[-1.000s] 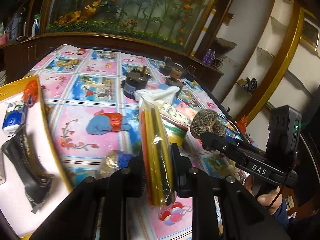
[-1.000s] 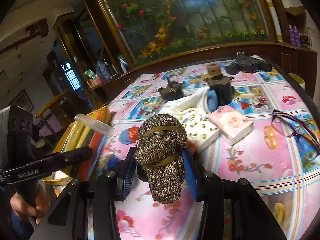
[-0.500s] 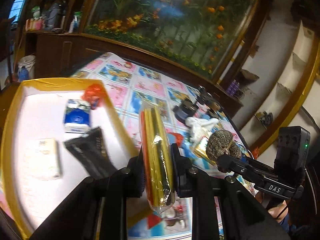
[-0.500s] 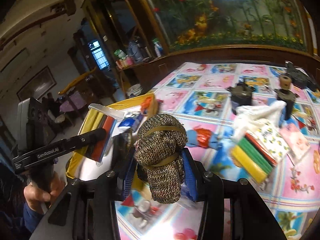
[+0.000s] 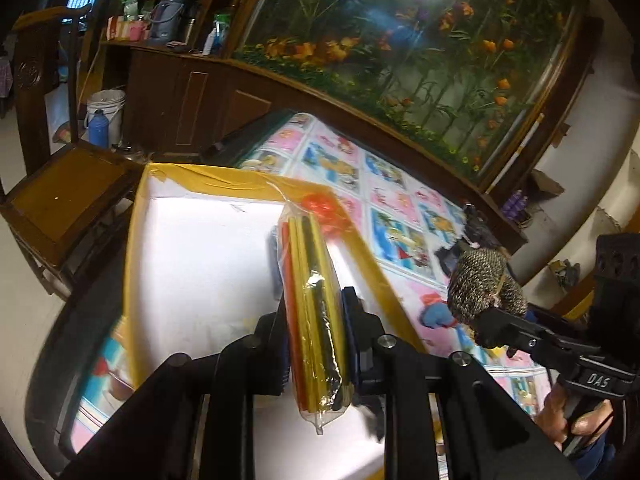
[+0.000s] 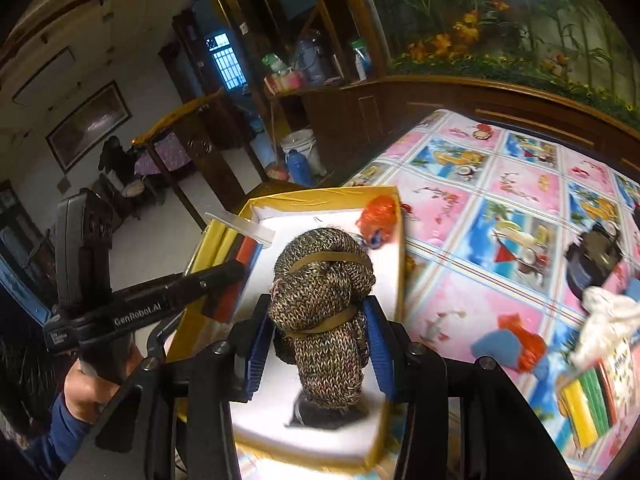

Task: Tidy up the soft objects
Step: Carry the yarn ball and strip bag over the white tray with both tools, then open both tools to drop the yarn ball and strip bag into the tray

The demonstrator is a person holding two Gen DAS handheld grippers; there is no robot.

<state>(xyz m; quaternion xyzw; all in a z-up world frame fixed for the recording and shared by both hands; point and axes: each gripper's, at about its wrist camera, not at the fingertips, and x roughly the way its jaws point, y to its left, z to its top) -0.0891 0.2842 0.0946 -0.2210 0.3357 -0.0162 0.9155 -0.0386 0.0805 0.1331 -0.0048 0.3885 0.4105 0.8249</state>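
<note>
Left gripper [image 5: 316, 344] clamps sponge pack [image 5: 312, 304], right gripper [image 6: 318, 344] clamps knit bundle [image 6: 322, 312], both over yellow-rimmed tray [image 6: 312, 196]

both grippers, left [image 5: 316, 312] and right [image 6: 320, 320], clamped shut.

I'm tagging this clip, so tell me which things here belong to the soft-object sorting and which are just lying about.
Job in hand:
- clear bag of coloured sponge sheets, in left gripper
- brown knitted bundle, in right gripper
- yellow-rimmed white box

Lying about:
- white plastic bucket
- blue flask
- wooden chair

Blurred dark item [image 6: 324, 412] under knitted bundle [image 6: 324, 304]
</note>
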